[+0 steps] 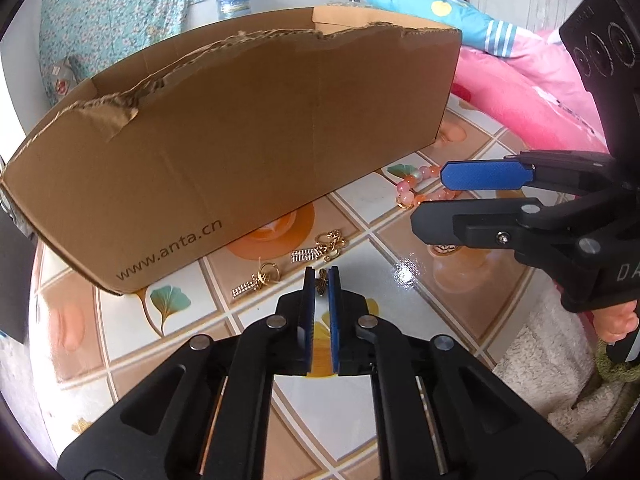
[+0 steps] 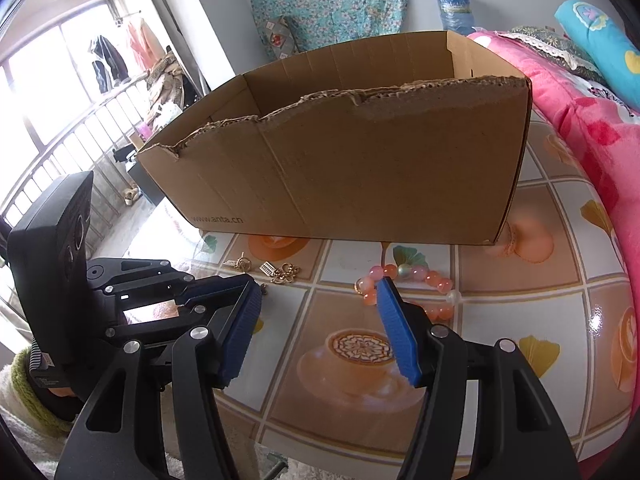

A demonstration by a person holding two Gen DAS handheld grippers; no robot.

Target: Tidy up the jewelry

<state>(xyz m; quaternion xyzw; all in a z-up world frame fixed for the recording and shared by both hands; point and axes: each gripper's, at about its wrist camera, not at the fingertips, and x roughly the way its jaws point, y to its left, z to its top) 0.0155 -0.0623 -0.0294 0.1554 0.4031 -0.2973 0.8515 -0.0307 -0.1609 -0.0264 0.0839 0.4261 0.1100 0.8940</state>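
My left gripper pinches the small gold butterfly charm just above the patterned table, near the torn brown cardboard box; my right gripper is spread. That thin hold could slip during lifting.

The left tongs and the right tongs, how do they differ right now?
The left tongs are shut on a small gold butterfly charm; the right tongs are open and hold nothing. The left sit by the gold earrings, the right by the pink bead bracelet. Both have blue pads.
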